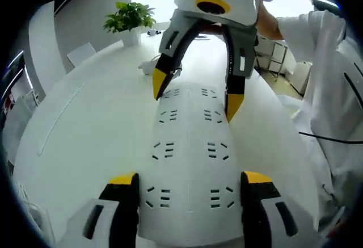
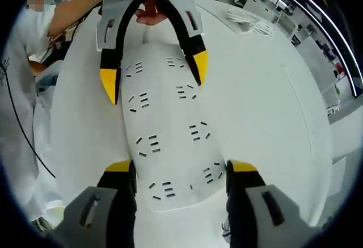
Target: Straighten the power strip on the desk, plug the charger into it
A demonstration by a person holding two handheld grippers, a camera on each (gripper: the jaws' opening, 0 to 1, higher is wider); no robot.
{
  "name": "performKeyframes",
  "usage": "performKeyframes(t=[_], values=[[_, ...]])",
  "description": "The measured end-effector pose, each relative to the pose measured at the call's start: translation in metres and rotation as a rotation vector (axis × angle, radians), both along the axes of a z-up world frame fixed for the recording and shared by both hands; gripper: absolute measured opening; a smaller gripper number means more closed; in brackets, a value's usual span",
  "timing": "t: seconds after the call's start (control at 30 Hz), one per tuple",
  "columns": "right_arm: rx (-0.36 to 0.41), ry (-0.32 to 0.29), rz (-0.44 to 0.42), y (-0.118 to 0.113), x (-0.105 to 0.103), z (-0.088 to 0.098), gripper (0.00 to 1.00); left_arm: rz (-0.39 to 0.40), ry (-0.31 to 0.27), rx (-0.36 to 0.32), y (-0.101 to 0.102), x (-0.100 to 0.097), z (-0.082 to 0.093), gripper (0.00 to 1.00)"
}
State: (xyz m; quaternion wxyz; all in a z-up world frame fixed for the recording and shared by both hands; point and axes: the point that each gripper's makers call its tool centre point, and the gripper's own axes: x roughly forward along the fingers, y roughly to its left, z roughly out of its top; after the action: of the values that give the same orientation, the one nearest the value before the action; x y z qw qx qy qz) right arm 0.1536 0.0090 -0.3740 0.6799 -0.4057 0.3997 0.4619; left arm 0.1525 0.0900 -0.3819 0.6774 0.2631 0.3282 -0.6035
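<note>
Your left gripper (image 1: 190, 184) straddles the near end of the strip (image 1: 190, 146), jaws spread at its edges; the right gripper (image 1: 195, 97) brackets the far end, likewise spread (neither clearly clamped). Uneven pushes could skew it. The charger (image 2: 249, 21) lies well beyond.

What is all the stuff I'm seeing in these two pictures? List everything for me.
power strip: one, white, lying flat on the desk, each end between a claw's jaws
desk: one, white, under everything
potted plant: one, green leaves, far end of the desk in the left gripper view
coiled cable: one, white, on the desk's far side in the right gripper view
left claw: one, grey with yellow tips, jaws astride the strip's near end
right claw: one, same colours, jaws astride the opposite end
person's sleeve: white, behind the right claw
</note>
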Motion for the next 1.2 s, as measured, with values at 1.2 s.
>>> performKeyframes(t=[1.2], values=[[-0.014, -0.012, -0.012, -0.004, 0.002, 0.001, 0.62, -0.018, 0.005, -0.005, -0.008, 0.010, 0.001, 0.74]])
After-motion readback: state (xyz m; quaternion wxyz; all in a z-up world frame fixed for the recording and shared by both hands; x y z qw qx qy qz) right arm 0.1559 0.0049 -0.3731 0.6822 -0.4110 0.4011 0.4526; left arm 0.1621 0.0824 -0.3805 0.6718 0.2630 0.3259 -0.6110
